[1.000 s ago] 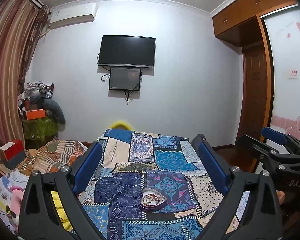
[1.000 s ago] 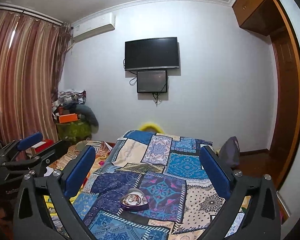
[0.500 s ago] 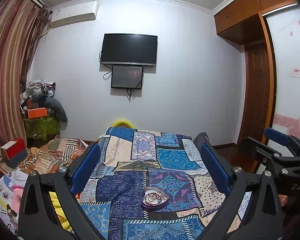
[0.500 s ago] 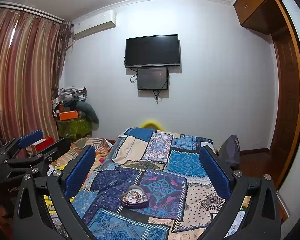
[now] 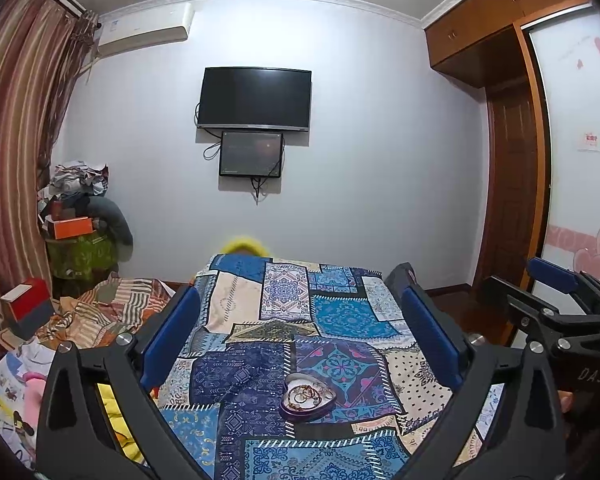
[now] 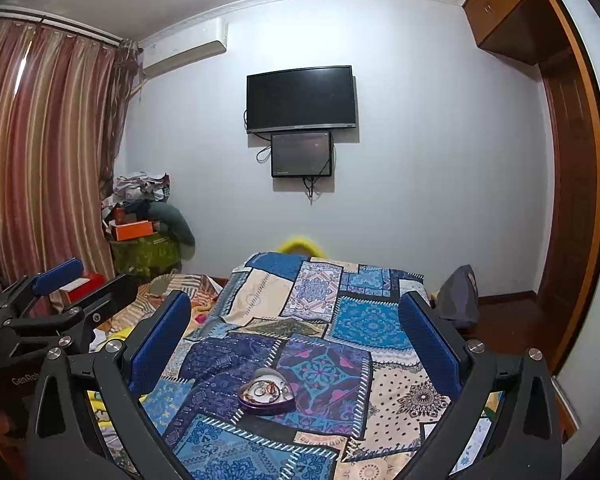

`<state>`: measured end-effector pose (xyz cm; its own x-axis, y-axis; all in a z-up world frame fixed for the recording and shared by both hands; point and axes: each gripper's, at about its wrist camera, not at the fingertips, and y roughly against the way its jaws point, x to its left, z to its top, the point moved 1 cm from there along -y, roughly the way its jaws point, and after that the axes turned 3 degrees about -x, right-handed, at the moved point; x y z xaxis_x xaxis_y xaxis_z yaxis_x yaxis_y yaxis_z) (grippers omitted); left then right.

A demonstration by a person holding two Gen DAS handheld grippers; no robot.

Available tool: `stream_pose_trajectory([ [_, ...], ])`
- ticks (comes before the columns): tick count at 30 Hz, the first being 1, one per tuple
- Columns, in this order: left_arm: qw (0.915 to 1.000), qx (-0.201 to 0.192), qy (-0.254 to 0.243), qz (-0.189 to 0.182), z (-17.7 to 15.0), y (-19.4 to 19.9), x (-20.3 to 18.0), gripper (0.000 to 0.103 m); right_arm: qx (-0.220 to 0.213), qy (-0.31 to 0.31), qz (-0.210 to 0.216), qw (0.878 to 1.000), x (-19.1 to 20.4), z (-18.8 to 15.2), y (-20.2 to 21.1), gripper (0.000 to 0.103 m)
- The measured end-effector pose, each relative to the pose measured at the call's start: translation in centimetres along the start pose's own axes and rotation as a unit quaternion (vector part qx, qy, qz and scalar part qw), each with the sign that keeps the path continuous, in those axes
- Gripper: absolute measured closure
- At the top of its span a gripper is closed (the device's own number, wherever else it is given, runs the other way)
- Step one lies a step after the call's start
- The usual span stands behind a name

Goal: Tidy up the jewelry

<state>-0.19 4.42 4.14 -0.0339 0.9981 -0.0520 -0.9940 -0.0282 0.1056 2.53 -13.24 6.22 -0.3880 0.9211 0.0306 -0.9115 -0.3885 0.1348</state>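
Note:
A purple heart-shaped box [image 5: 308,397] holding several rings and bangles sits on the patchwork quilt [image 5: 332,316] of a bed. It also shows in the right wrist view [image 6: 266,392]. My left gripper [image 5: 300,316] is open and empty, held above and short of the box. My right gripper [image 6: 296,320] is open and empty too, at about the same height. The right gripper also shows at the right edge of the left wrist view [image 5: 556,300]. The left gripper shows at the left edge of the right wrist view [image 6: 72,292].
Rumpled striped bedding [image 5: 100,316] and a red box [image 5: 28,304] lie left of the quilt. A pile of clothes and boxes [image 5: 80,220] stands in the left corner. A television [image 5: 254,98] hangs on the far wall. A wooden wardrobe [image 5: 512,184] is on the right.
Both views have tilted up slightly, so the bed and the heart-shaped box sit lower in frame. Both grippers stay open and empty.

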Motion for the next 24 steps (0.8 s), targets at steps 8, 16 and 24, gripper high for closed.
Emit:
stream_pose_trajectory([
  [8,1.0,-0.001,-0.003,-0.003,-0.01,0.21,-0.14,0.002,0.001,-0.002,-0.002,1.0,-0.11,-0.06,0.07,0.0],
  [16,0.9999,-0.002,-0.008,-0.01,0.04,0.16,-0.5,0.002,0.001,-0.003,-0.003,1.0,-0.21,-0.03,0.17,0.0],
  [24,0.9999,0.001,-0.006,-0.013,0.06,-0.01,-0.44,0.002,0.0,-0.003,-0.003,1.0,-0.18,-0.05,0.21,0.0],
])
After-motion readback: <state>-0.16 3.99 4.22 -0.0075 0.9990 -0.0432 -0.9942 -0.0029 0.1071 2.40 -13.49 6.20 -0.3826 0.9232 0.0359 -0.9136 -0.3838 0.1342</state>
